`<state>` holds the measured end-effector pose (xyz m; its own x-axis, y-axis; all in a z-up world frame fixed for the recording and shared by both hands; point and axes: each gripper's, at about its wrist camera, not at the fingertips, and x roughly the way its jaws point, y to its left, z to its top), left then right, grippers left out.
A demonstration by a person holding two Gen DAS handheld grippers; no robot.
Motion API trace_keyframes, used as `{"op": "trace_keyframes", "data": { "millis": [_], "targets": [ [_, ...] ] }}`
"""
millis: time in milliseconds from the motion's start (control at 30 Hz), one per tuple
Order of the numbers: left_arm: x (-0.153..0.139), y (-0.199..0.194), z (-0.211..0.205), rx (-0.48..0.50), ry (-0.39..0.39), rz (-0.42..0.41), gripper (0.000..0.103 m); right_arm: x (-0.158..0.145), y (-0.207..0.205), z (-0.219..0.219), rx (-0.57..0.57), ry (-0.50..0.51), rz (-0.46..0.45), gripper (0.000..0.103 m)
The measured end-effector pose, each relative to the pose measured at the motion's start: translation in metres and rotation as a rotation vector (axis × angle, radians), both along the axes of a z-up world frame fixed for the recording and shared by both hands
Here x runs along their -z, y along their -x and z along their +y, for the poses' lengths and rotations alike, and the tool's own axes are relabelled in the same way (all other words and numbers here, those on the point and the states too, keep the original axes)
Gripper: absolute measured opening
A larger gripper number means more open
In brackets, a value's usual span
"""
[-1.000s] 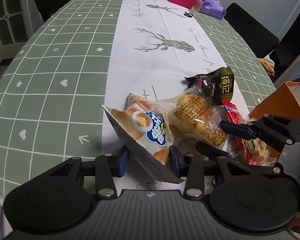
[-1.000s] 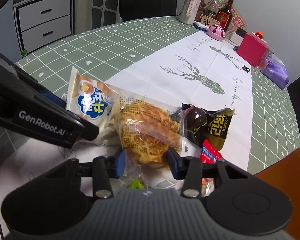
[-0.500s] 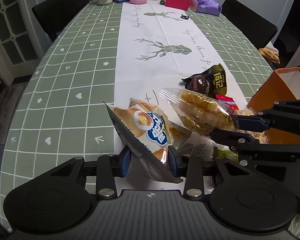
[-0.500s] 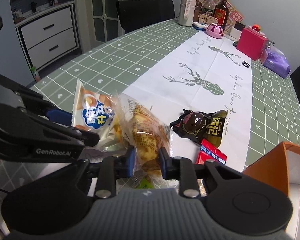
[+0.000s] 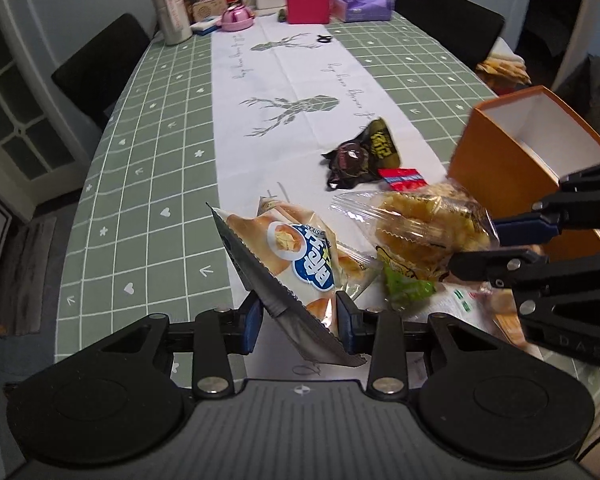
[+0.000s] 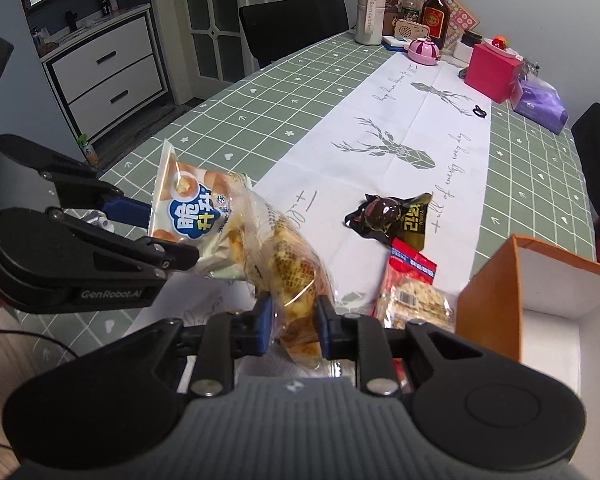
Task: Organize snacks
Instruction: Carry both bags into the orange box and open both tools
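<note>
Two snack bags are held above the table [image 5: 148, 184]. The left gripper [image 5: 300, 320] is closed on the lower edge of the white bread-stick bag [image 5: 296, 256] with a blue round logo; its jaws have just been closing a little, with the bag between them. The right gripper [image 6: 292, 324] is clamped on the clear bag of yellow pastries [image 6: 288, 264]; its jaws also have just been closing, with the bag between them. The two bags hang side by side and touch each other.

Three more snack packets lie on the white deer-print runner [image 5: 292, 80]: one dark brown packet [image 6: 392, 216], one red packet [image 6: 414, 264] just beside it, and one clear packet of round biscuits [image 6: 420, 304] touching the red one. A small green wrapper [image 5: 408, 288] is under the held pastry bag.

One orange box [image 6: 496, 304] stands open next to these packets. The white inside that is visible has nothing in it; the bottom is partly hidden.

At the far end of the table stand one pink box [image 6: 494, 70], one purple pack [image 6: 540, 104] and several bottles [image 6: 370, 8].
</note>
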<state>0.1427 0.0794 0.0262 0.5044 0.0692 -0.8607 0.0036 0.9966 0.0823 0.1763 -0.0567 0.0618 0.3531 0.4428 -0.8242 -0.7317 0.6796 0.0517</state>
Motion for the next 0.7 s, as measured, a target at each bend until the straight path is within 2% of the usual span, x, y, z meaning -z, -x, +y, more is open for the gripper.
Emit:
{"op": "trace_keyframes", "data": {
  "millis": [167,333,500,700],
  "targets": [
    [-0.018,0.009,-0.034,0.098,-0.075,0.005,0.043,-0.023,0.018,-0.022,-0.004,0.025,-0.062,0.02],
    [-0.041,0.014,-0.068,0.183,-0.137,-0.042,0.043,-0.048,0.028,-0.053,0.015,0.034,-0.125,0.019],
    [-0.062,0.007,-0.103,0.251,-0.158,-0.101,0.043,-0.063,0.025,-0.09,0.077,0.052,-0.181,0.019],
    [-0.066,-0.012,-0.154,0.338,-0.155,-0.134,0.042,-0.062,0.014,-0.142,0.189,0.102,-0.201,0.018]
  ]
}}
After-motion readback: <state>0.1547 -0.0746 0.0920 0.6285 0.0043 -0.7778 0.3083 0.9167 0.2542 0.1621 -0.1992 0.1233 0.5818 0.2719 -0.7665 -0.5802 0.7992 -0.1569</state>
